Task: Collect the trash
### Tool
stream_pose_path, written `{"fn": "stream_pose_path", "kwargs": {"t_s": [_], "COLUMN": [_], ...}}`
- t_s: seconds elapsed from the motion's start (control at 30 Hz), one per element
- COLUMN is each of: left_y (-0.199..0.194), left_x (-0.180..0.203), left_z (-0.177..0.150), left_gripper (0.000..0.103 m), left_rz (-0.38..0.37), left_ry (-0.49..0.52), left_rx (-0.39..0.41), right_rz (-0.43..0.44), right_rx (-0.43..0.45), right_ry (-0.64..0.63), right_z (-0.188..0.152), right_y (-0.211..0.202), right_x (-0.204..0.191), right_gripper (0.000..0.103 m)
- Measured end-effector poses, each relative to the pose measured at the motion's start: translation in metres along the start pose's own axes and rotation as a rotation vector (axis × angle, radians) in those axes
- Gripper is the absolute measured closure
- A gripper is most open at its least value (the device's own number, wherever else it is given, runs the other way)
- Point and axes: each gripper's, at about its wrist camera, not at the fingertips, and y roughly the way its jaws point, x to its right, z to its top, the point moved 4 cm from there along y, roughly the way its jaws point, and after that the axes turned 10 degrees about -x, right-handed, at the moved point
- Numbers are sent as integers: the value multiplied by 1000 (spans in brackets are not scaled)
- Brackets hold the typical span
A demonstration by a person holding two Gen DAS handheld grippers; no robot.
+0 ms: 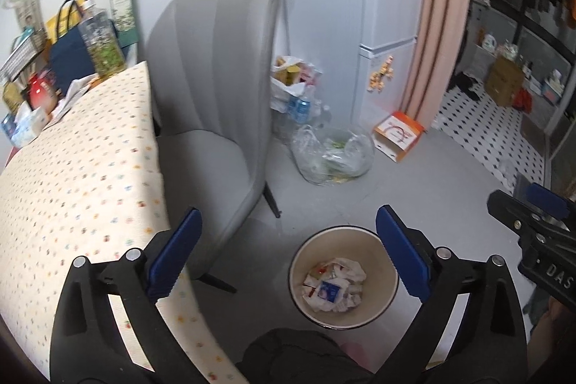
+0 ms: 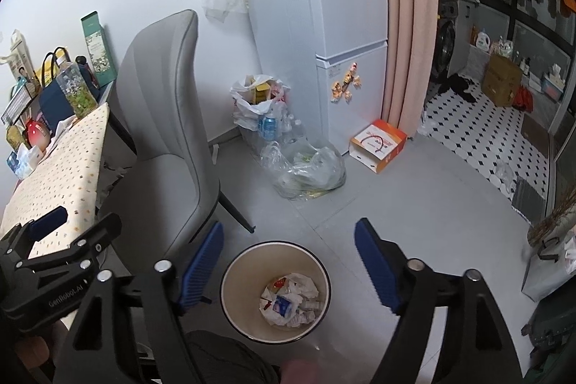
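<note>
A round cream waste bin (image 1: 309, 305) (image 2: 234, 297) with a dark rim stands on the grey floor below both grippers. Crumpled white paper and wrappers (image 1: 333, 285) (image 2: 291, 301) lie at its bottom. My left gripper (image 1: 288, 254) hangs above the bin with its blue-padded jaws wide apart and nothing between them. My right gripper (image 2: 288, 261) is also open and empty over the bin. Each gripper shows at the edge of the other's view: the right gripper (image 1: 536, 229) at the right, the left gripper (image 2: 61, 240) at the left.
A grey chair (image 1: 216, 89) (image 2: 169, 117) stands just behind the bin, beside a table with a dotted cloth (image 1: 79, 168) (image 2: 61, 161). Clear plastic bags of bottles (image 1: 331, 150) (image 2: 306, 168) and an orange box (image 1: 397, 135) (image 2: 378, 144) lie by the fridge (image 1: 392, 9) (image 2: 349, 24).
</note>
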Motion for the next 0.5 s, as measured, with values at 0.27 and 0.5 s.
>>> {"fn": "stream_pose_path", "kwargs": {"t_s": [0.27, 0.5], "left_y": [-23, -46], "left_x": [-35, -73], "left_z": [-5, -18], "left_gripper": [6, 6], "left_rz": [16, 27], "left_ry": [-65, -138], "left_rx": [42, 70], "right_rz": [4, 45], "right_rx": [32, 58], "right_ry": [-47, -104], "right_z": [1, -5], "right_y": [-25, -46], "right_x": [-31, -71], "right_gripper": [15, 8]}}
